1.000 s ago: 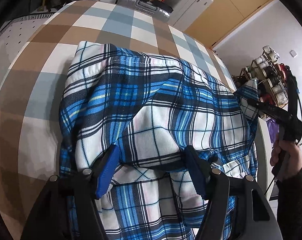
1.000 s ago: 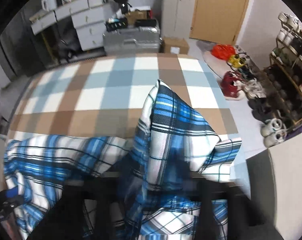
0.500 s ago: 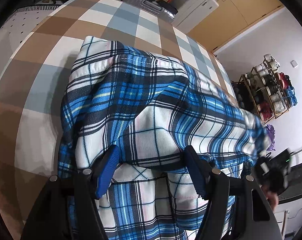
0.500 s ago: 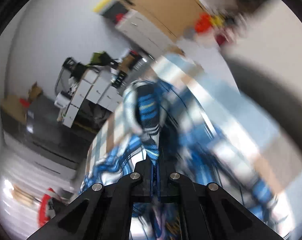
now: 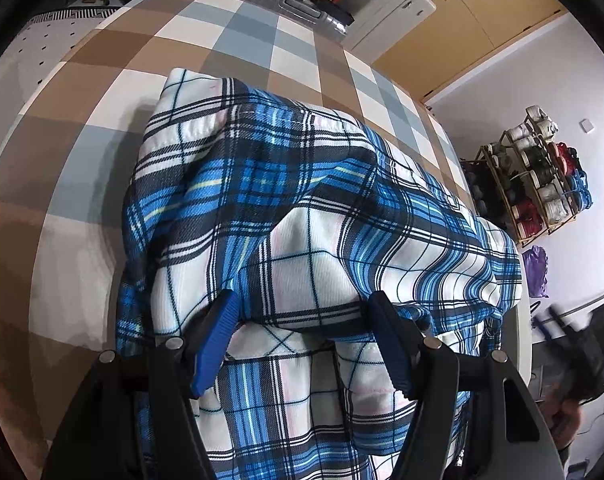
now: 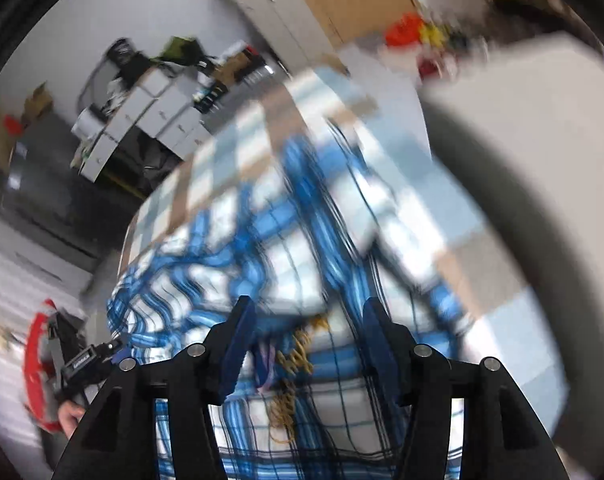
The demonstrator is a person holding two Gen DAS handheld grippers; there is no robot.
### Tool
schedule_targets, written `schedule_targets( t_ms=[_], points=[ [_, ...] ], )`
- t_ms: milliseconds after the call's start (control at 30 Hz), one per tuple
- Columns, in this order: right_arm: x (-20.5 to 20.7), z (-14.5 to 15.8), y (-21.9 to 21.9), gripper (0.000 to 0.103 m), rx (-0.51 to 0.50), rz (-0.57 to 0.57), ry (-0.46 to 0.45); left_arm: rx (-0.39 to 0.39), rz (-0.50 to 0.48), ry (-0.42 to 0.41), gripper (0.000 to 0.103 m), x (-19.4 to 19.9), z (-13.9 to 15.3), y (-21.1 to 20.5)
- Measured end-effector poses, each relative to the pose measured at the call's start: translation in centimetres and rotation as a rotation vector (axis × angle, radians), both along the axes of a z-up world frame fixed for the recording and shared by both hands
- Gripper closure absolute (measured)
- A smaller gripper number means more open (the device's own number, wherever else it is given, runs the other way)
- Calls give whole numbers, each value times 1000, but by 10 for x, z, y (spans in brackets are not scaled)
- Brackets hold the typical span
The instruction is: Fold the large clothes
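- The blue plaid shirt (image 5: 302, 216) lies bunched on the checked bedspread (image 5: 230, 40), folded partly over itself.
- The left gripper (image 5: 302, 312) hovers over it, jaws spread, a fold of cloth between the blue pads but not pinched.
- The right gripper (image 6: 306, 316) has just been opening; its jaws stand apart above the shirt, gripping nothing.

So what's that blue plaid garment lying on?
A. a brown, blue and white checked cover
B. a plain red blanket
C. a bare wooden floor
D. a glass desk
A: the plaid garment lies spread on the checked cover of brown, blue and white squares.
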State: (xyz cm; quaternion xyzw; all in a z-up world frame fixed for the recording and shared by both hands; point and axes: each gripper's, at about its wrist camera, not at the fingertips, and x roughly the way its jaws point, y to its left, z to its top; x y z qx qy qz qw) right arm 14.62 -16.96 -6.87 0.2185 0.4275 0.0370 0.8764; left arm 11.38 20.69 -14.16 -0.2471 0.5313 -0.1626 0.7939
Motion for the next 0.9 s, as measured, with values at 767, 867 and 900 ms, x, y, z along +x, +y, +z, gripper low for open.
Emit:
schedule_targets(
  t_ms=[767, 867, 900],
  points=[
    [112, -39, 115, 16, -646, 297, 26, 0, -156, -24, 41, -5, 20, -2],
    [94, -25, 154, 12, -591, 445, -24, -65, -200, -96, 41, -14, 40, -10],
    [85, -30, 167, 10, -613, 486, -24, -79, -217, -119, 41, -16, 45, -15]
  ],
)
